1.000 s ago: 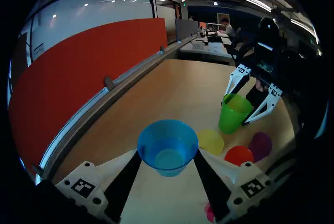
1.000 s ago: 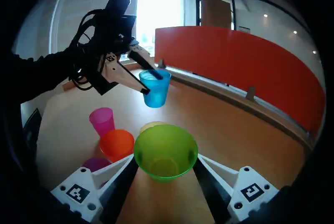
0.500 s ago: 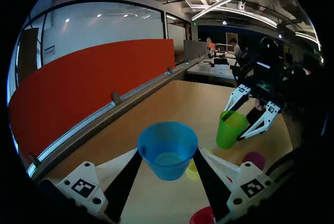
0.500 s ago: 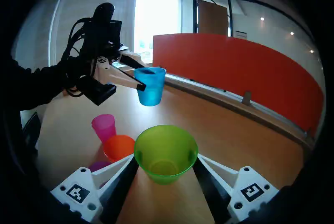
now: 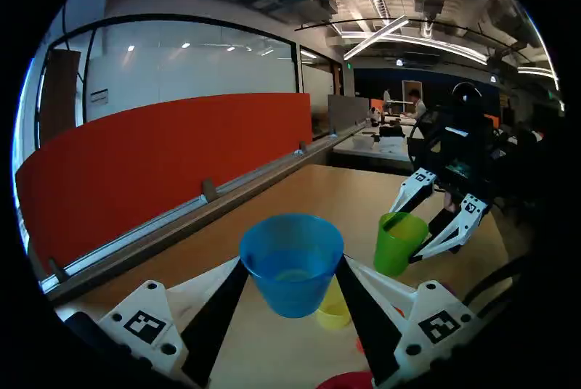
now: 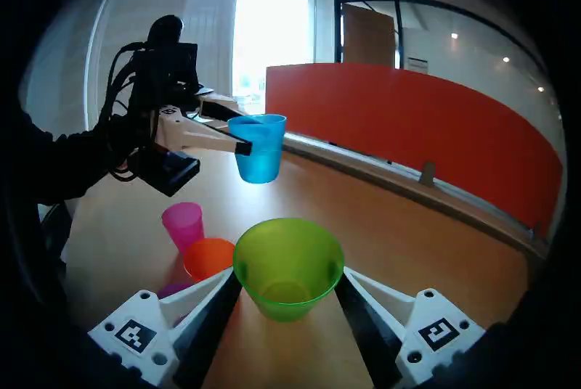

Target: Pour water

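Note:
My left gripper (image 5: 290, 284) is shut on a blue cup (image 5: 291, 263) with a little water in it, held upright above the wooden table (image 5: 319, 193). In the right gripper view the same blue cup (image 6: 257, 147) hangs in the air to the upper left, gripped by the left gripper (image 6: 243, 135) in a dark-sleeved hand. My right gripper (image 6: 288, 284) is shut on a green cup (image 6: 288, 268), also upright. In the left gripper view the green cup (image 5: 399, 242) sits between the right gripper's (image 5: 428, 226) fingers, farther right.
A pink cup (image 6: 183, 226), an orange cup (image 6: 209, 257) and a purple one (image 6: 173, 289) stand on the table to the left of the green cup. A yellow cup (image 5: 334, 308) shows below the blue cup. An orange divider panel (image 6: 414, 124) runs along the table's far edge.
The left gripper has lifted the blue cup higher and levelled it, so the table and the loose cups sink in its view. The green cup has hardly moved.

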A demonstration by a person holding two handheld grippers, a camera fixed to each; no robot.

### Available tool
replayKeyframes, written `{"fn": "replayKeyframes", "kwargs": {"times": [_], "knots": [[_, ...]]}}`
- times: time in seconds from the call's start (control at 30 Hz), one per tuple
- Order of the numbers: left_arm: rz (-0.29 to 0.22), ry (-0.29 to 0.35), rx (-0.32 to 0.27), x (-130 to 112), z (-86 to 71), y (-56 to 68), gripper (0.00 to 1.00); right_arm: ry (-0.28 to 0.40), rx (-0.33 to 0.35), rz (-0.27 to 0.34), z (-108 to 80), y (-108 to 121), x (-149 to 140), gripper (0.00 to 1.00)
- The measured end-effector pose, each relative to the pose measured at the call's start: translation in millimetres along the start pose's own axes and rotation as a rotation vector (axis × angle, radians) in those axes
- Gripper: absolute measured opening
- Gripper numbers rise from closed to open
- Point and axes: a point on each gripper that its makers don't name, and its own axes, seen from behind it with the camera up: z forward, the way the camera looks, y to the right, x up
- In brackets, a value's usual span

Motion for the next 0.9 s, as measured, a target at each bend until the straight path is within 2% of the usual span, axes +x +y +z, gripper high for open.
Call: {"fn": "replayKeyframes", "kwargs": {"times": [0.57, 0.9], "knots": [[-0.015, 0.068, 0.024, 19, -14.2, 7.6, 0.84, 0.004, 0.000, -0.018, -1.1, -3, 4, 0.90], [-0.017, 0.092, 0.050, 24, -19.9, 4.2, 0.84, 0.005, -0.001, -0.025, -2.9, -3, 5, 0.90]]}}
